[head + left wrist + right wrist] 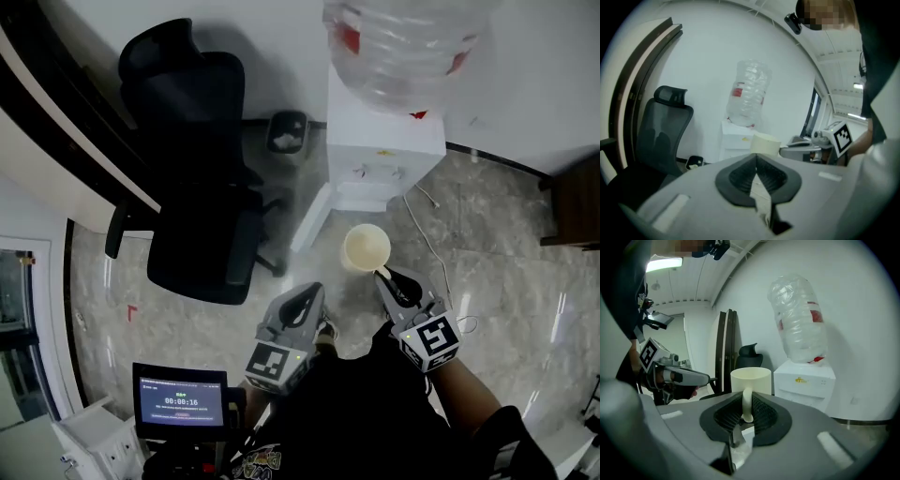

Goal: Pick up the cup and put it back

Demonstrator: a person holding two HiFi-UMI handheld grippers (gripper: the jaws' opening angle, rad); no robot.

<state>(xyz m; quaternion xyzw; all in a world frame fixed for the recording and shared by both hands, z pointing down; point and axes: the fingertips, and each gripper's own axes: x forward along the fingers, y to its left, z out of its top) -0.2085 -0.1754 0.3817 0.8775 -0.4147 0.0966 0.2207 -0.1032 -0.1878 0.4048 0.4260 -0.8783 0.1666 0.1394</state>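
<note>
Only the head view takes in the small lit screen [180, 395] nearest the person, at the left, and the marble floor [497, 281] under both claws. The right claw [386, 278] points forward and a little downward, with its marker cube facing up. The right gripper view shows its jaws pinching the handle [746, 405] of the cup [750, 378], a detail too small to read from above. The cup is a plain cream mug, upright with its mouth upward, held in the air just in front of the water dispenser [382, 150]. The left claw [310, 294] hangs to its left, apart from the cup and pointing the same way. The left gripper view shows its jaws pressed together at the tips with nothing between. Farther left stands a black office chair [197, 187], and a small bin [287, 131] sits by the far wall. A clear bottle [403, 47] tops the dispenser.
</note>
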